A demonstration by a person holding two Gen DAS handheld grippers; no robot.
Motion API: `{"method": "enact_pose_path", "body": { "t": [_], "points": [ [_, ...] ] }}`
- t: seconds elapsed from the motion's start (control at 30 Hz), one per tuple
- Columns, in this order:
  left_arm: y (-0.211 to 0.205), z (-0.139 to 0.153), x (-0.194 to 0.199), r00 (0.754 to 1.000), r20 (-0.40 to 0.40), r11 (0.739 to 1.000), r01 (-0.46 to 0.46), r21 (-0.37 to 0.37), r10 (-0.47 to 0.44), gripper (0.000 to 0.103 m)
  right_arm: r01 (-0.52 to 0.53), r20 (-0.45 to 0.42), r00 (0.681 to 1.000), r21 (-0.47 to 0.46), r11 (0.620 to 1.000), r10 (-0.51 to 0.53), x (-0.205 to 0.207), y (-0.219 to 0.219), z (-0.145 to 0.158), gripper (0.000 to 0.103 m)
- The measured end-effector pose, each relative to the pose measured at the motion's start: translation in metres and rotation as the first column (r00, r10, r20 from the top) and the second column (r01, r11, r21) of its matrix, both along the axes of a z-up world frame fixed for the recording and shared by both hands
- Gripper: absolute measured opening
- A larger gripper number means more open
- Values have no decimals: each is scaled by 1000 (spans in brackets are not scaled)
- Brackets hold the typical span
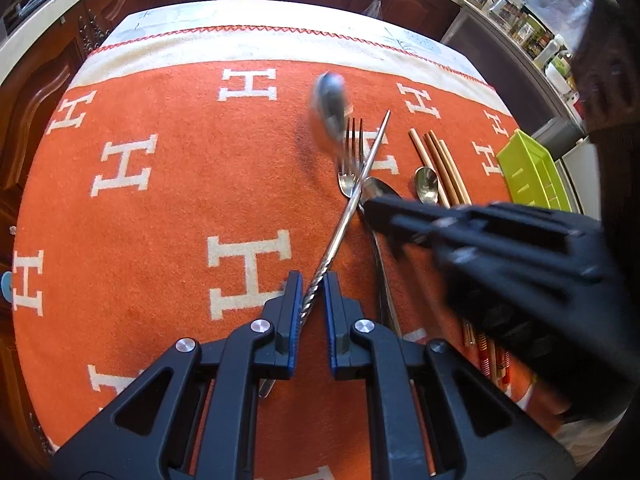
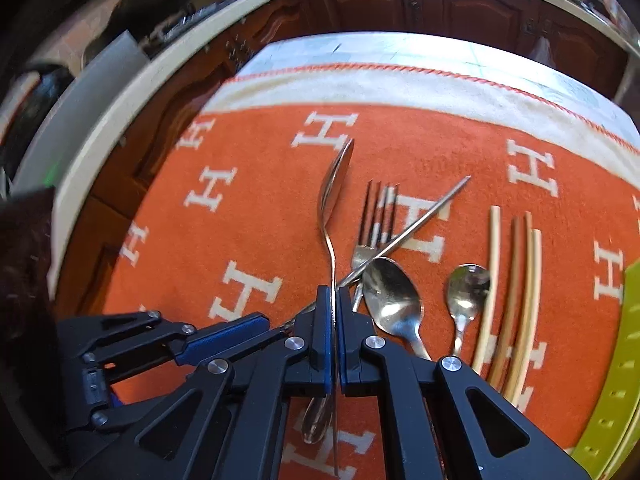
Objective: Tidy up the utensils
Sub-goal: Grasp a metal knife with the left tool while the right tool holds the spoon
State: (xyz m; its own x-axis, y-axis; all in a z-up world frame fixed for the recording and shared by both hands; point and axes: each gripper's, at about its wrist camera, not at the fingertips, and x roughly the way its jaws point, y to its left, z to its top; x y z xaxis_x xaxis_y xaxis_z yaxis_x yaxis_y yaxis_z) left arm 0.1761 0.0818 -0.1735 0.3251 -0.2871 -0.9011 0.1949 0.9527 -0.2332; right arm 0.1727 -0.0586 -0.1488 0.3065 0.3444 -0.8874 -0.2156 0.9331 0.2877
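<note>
The right hand-held gripper (image 2: 333,292) clamps a spoon (image 2: 334,184) by its neck, bowl raised at frame centre; the left hand-held gripper (image 1: 312,280) pinches a twisted skewer (image 1: 352,204). Lift both clear of the fork (image 2: 374,224), then carry them to the green tray (image 2: 612,380) at right.

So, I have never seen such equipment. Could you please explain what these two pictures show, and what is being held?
A person holds two hand tools with black fingers; no robot arm. Each tool carries a camera looking along its fingers. In the left camera's picture, the left gripper pinches a twisted metal skewer. In the right camera's picture, the right gripper is shut on a spoon. On the orange cloth lie a fork, two more spoons, pale chopsticks and a green tray.
</note>
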Motion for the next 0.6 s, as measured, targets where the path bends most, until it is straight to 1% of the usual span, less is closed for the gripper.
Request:
{"method": "enact_pose_path", "body": {
  "t": [0.1, 0.2, 0.33, 0.47, 0.5, 0.53, 0.57, 0.6],
  "points": [
    [-6, 1, 0, 1000, -1, 999, 21, 32, -21, 9, 38, 22, 999, 57, 998, -39, -5, -19, 15, 1],
    [-14, 2, 3, 999, -5, 997, 47, 53, -47, 9, 75, 36, 996, 90, 993, -79, -12, -39, 25, 1],
    [-29, 2, 8, 997, 4, 993, 81, 88, -82, 18, 124, 42, 990, 133, 983, -131, -23, -67, 34, 1],
    [-47, 2, 14, 993, 30, 983, 109, 148, -114, 20, 167, 49, 983, 149, 975, -176, -35, -94, 40, 1],
    [-50, 2, 15, 992, 36, 980, 111, 165, -118, 19, 173, 51, 982, 151, 973, -182, -37, -99, 41, 1],
    [-53, 2, 15, 992, 43, 978, 110, 176, -120, 9, 179, 54, 981, 153, 972, -189, -40, -103, 41, 1],
    [-56, 2, 16, 992, 47, 977, 105, 185, -115, 6, 187, 56, 979, 161, 969, -198, -42, -108, 43, 1],
    [-56, 3, 17, 993, 49, 979, 95, 179, -105, 5, 192, 59, 977, 170, 966, -205, -45, -113, 45, 1]
  ]
}}
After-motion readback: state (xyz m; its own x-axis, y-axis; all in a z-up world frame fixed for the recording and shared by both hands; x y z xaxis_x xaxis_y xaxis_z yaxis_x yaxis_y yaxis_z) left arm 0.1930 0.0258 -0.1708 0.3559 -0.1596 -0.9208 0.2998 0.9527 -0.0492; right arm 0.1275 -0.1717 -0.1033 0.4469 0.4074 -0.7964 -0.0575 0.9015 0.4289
